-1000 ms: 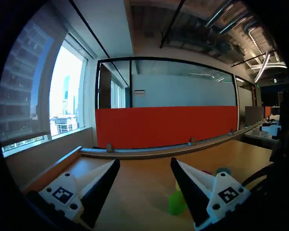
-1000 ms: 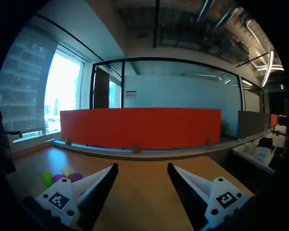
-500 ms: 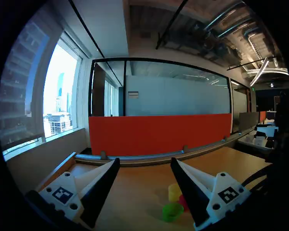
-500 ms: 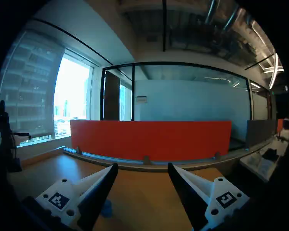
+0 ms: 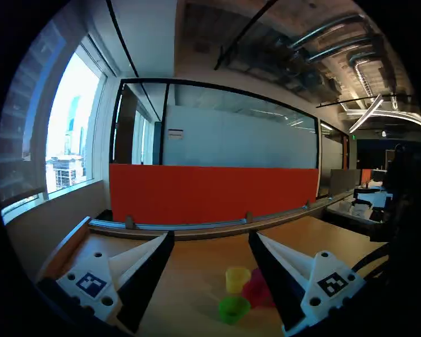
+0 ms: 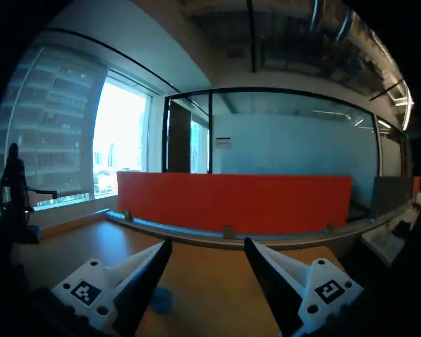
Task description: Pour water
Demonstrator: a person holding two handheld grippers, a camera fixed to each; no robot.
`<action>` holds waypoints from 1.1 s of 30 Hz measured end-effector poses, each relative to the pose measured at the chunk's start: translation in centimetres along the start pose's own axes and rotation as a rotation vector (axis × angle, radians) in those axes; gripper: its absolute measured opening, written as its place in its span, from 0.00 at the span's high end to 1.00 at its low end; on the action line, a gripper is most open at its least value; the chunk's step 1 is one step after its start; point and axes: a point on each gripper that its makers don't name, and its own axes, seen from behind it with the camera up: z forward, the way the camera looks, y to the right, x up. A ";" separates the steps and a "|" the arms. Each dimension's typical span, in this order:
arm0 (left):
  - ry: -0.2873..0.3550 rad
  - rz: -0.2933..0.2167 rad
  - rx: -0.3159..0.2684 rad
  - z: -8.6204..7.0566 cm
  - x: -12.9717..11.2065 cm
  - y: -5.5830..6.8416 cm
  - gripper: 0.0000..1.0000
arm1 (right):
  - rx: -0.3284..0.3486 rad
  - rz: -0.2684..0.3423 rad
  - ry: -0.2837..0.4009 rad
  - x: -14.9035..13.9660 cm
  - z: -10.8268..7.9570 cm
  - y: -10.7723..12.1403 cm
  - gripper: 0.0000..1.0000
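**Both jaws open, cups drifted toward centre of view**

Left gripper [image 5: 210, 236]: jaws stood wide apart, nothing btw them. On the table [image 5: 199, 269], on the near side of the orange partition [image 5: 210, 194], sat a yellow cup [image 5: 237, 279], a pink cup [image 5: 257, 289] and a green cup [image 5: 233, 309]. Yellow was the closest to the partition, green the farthest from it, and pink was just beside both. Couldn't tell whether they touched. The pink cup's far edge was hidden by the right-hand finger.

Vs 1 s ago, the green cup had been half tucked behind that finger and yellow barely peeked out. At 0.5 s ago yellow and green showed clear, w/ pink only a sliver. At this moment all three sat more in the gap. The partition had slid left in the left gripper view, and the window [image 5: 64, 151] beside its left end looked narrower.

Right gripper [image 6: 206, 242]: jaws likewise spread, holding nothing. A small blue cup [image 6: 161, 300], blurred, sat on the table [image 6: 210, 281] well on the near side of the partition [image 6: 233, 202], just beside the left-hand finger.

Vs 1 s ago, green, yellow and pinkish cups had shown outside that finger and were gone from this view. The blue cup came in 0.5 s ago and barely shifted since. The partition had moved right in the right gripper view. A dark stand [image 6: 14, 196] off the partition's left end had come further into view.
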 end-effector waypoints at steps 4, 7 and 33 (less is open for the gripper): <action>-0.004 0.000 -0.061 0.0 -0.1 0.8 0.02 | 0.083 -0.008 -0.006 0.1 0.1 -1.7 0.01; -0.009 0.001 -0.095 -0.1 -0.2 1.3 0.02 | 0.148 -0.014 -0.015 0.0 0.1 -3.1 0.01; -0.142 0.064 -0.279 -0.4 -3.6 2.8 0.02 | 0.372 -0.066 -0.129 -1.6 1.3 -6.3 0.00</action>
